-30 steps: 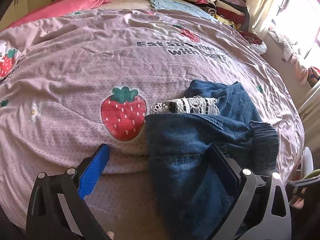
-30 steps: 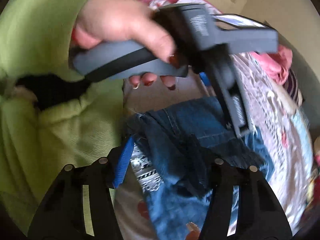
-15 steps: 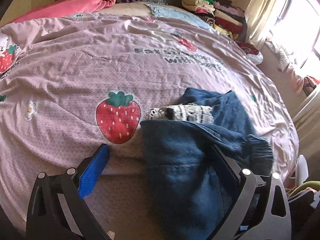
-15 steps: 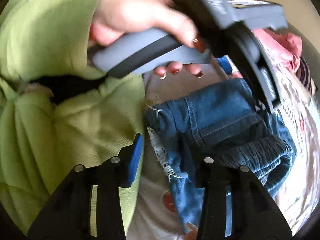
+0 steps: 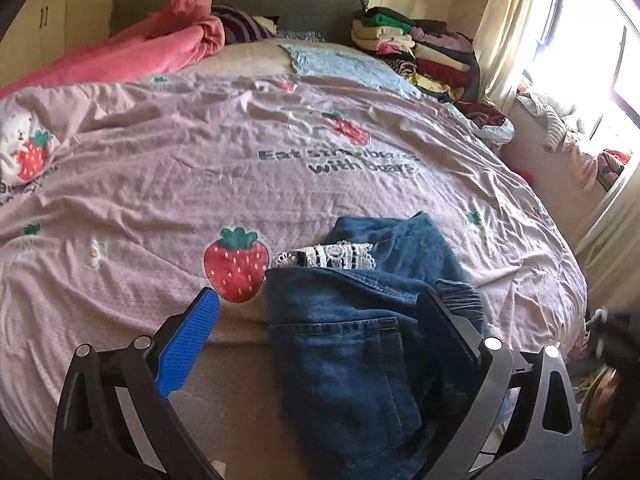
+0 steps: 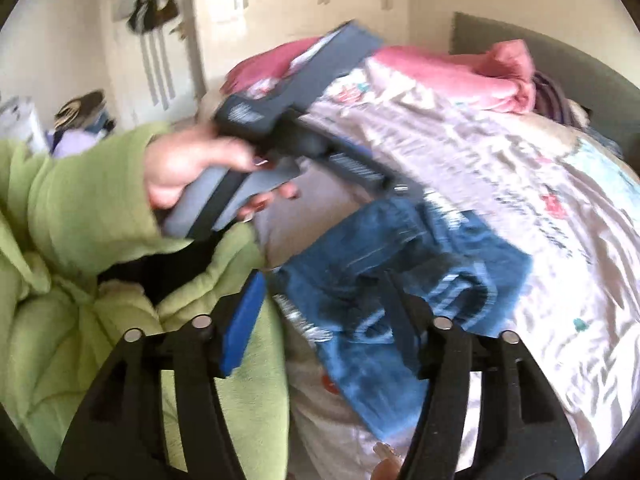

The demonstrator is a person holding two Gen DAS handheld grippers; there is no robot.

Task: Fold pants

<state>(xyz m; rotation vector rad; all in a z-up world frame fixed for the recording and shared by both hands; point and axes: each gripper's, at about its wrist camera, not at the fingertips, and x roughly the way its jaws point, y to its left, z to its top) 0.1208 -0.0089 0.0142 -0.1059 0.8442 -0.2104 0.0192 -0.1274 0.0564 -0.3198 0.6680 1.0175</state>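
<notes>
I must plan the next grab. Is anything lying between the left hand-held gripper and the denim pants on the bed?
Nothing visible is in the way. The left hand-held gripper stands open directly over the near part of the denim pants, which lie bunched on the pink bedspread; only a lace-trimmed piece sits at their far edge.

Pants (image 5: 344, 344) matt blue denim w/ lace trim, bedsheet (image 5: 160, 184) soft wrinkled cloth, grippers' fingers (image 5: 188, 344) matt plastic
</notes>
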